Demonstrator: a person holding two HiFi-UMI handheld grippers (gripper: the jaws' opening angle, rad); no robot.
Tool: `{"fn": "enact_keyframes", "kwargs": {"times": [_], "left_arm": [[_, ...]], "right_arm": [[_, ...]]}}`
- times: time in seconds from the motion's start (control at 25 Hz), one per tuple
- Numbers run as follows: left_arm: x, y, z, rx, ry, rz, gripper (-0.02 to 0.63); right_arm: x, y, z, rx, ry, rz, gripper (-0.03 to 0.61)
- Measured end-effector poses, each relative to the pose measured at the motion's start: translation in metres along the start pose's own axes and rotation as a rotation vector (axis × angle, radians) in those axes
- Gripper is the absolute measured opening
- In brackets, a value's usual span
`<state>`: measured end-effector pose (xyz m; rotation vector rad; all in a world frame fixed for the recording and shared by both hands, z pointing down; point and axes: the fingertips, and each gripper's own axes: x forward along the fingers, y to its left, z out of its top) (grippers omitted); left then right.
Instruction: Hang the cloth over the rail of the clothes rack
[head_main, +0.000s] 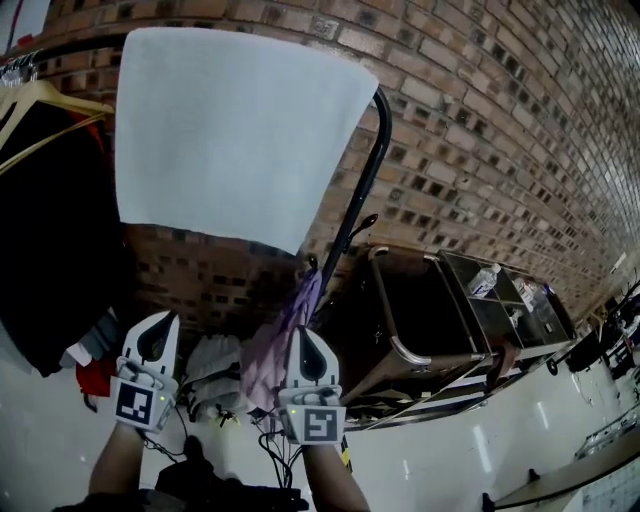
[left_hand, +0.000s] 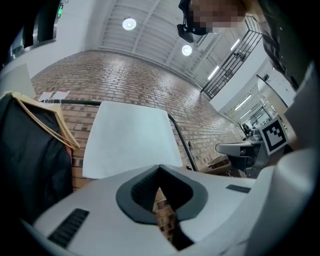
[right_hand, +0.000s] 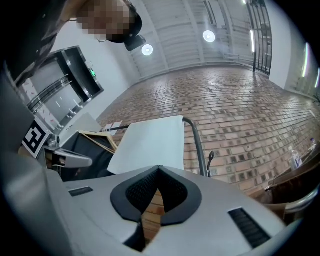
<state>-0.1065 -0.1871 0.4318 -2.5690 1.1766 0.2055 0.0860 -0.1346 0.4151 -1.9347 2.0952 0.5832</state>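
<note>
The white cloth (head_main: 230, 130) hangs draped over the top rail of the black clothes rack (head_main: 365, 170), flat against the brick wall. Both grippers are held low, well below the cloth and apart from it. My left gripper (head_main: 158, 335) is shut with nothing in it, and my right gripper (head_main: 305, 345) is likewise shut and empty. In the left gripper view the jaws (left_hand: 160, 169) meet below the cloth (left_hand: 130, 137) and the rail (left_hand: 180, 132). From the right gripper view the closed jaws (right_hand: 159, 170) point up at the cloth (right_hand: 150, 142) and the rack's bent post (right_hand: 197, 142).
A wooden hanger (head_main: 40, 100) with dark garments (head_main: 50, 230) fills the rail's left end. A purple cloth (head_main: 285, 335) hangs at the rack's post. A metal trolley (head_main: 430, 310) stands at the right, with a shelf unit holding a bottle (head_main: 485, 280) behind it.
</note>
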Motion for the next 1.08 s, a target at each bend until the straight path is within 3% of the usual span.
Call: {"fn": "enact_keyframes", "kwargs": {"times": [0.24, 0.52, 1.08], "left_arm": [[-0.009, -0.037, 0.001, 0.015, 0.009, -0.029, 0.014], [-0.017, -0.065, -0.005, -0.033, 0.022, -0.045, 0.012], [-0.024, -0.063, -0.014, -0.057, 0.037, -0.043, 0.012]], "right_arm": [[-0.015, 0.020, -0.005, -0.023, 0.051, 0.056, 0.018], [-0.031, 0.039, -0.008, -0.029, 0.060, 0.094, 0.018], [-0.037, 0.047, -0.018, -0.045, 0.075, 0.095, 0.018]]}}
